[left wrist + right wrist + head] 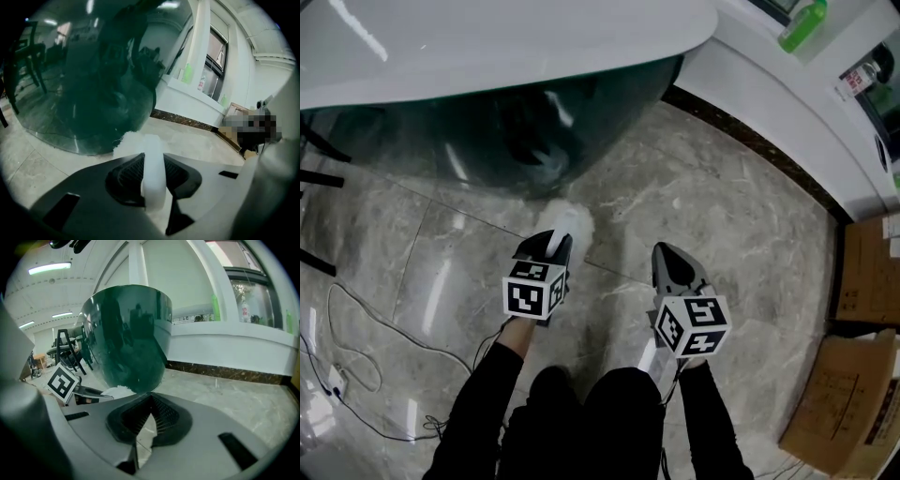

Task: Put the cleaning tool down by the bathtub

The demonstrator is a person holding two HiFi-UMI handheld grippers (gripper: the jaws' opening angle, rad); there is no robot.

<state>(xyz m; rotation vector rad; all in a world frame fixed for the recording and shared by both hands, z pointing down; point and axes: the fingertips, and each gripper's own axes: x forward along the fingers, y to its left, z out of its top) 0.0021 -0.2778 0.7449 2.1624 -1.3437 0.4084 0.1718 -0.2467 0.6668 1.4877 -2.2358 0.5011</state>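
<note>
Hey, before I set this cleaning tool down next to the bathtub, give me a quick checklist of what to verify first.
1. Grip: left gripper clamped on the cleaning tool: ok.
2. Its fluffy head points toward the bathtub: ok.
3. The floor beside the tub is free of clutter: ok.
4. Head already resting on the floor: cannot tell.
5. The right gripper is shut, empty and apart from the tool: ok.
6. The cable lies well off to the left: ok.
</note>
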